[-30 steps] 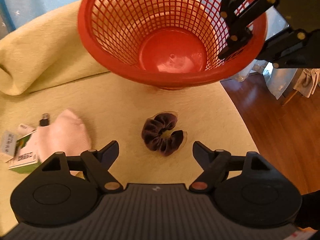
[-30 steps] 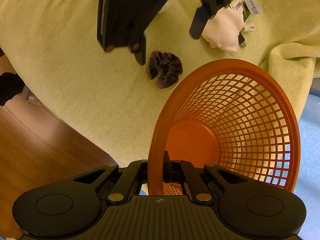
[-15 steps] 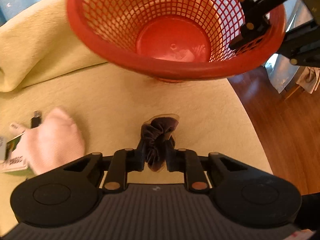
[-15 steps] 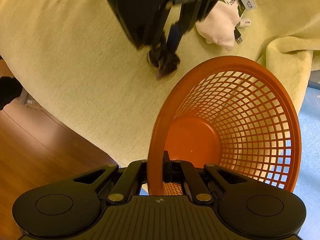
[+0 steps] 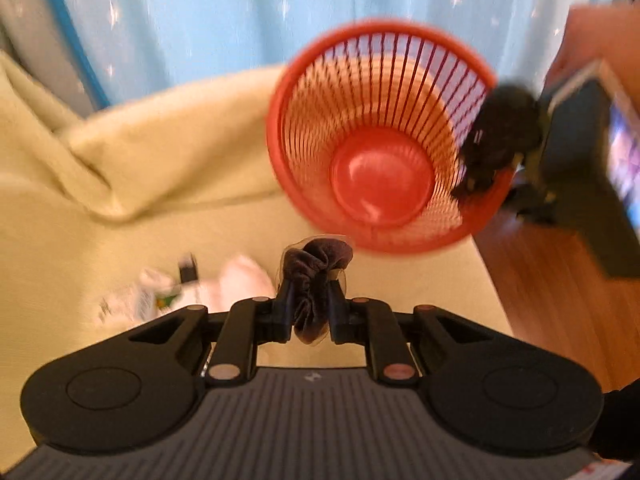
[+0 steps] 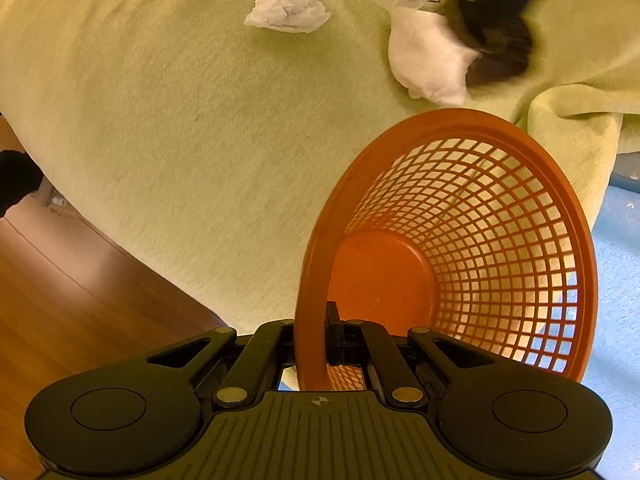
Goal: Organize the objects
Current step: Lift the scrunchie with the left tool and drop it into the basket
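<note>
Left gripper (image 5: 311, 312) raised off blanket (image 5: 120, 216), clamped on scrunchie (image 5: 314, 276) (blurred). Right gripper (image 6: 320, 344) pinching basket (image 6: 472, 236) rim, basket tipped sideways.

left claw (image 5: 311, 305) clamped, right claw (image 6: 311, 336) clamped

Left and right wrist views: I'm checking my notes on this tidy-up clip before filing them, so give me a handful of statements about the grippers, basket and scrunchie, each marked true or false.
1. The left gripper is shut on the dark scrunchie. True.
2. The scrunchie already lies in the red basket. False: the basket is empty and the scrunchie is outside it, between the left gripper's fingers.
3. The right gripper clamps the basket's rim. True.
4. The white sock lies inside the basket. False: it lies on the yellow blanket.
5. A crumpled white tissue lies on the blanket. True.
</note>
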`<state>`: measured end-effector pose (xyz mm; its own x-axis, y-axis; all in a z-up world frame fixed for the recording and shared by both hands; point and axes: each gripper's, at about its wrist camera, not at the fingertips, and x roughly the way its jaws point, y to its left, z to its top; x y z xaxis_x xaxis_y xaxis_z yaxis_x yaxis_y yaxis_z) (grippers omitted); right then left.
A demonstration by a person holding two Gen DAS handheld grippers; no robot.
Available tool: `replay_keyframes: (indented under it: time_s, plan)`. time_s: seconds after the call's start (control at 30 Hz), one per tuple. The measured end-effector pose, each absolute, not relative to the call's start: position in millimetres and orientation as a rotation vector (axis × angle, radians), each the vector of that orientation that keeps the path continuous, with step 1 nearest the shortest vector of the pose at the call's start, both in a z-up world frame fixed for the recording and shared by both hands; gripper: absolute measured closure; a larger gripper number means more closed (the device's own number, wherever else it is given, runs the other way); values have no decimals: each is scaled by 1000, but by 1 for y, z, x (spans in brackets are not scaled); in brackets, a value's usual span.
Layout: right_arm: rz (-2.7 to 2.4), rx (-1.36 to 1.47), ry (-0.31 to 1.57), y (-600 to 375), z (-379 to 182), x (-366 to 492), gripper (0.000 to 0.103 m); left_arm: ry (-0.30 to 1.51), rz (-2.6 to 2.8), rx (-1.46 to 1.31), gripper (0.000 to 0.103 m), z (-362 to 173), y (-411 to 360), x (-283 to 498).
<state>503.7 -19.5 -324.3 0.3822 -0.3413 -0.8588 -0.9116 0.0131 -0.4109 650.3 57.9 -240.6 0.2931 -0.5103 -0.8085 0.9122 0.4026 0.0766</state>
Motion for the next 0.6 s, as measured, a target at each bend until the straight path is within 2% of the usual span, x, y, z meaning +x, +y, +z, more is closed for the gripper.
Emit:
replay_keyframes:
  time_s: [0.17,0.33,0.4,0.47,0.6]
  plan:
    - [647,-1562,1165,-21,-328,498,103,741,-1092,587,90,-209,40,651]
    - [637,-1550,1169,-17,-328,501,103,716,-1136,580,88,-206,11,657]
    - [634,-1547,1169,-18,-328,501,103,716,-1155,554,83,-206,3,659]
    - [632,-1539,1170,-18,-327,502,103,714,-1165,524,74,-206,-1,661]
    - [631,-1519,1174,-17,-323,504,103,699,-1147,515,71,-205,-4,663]
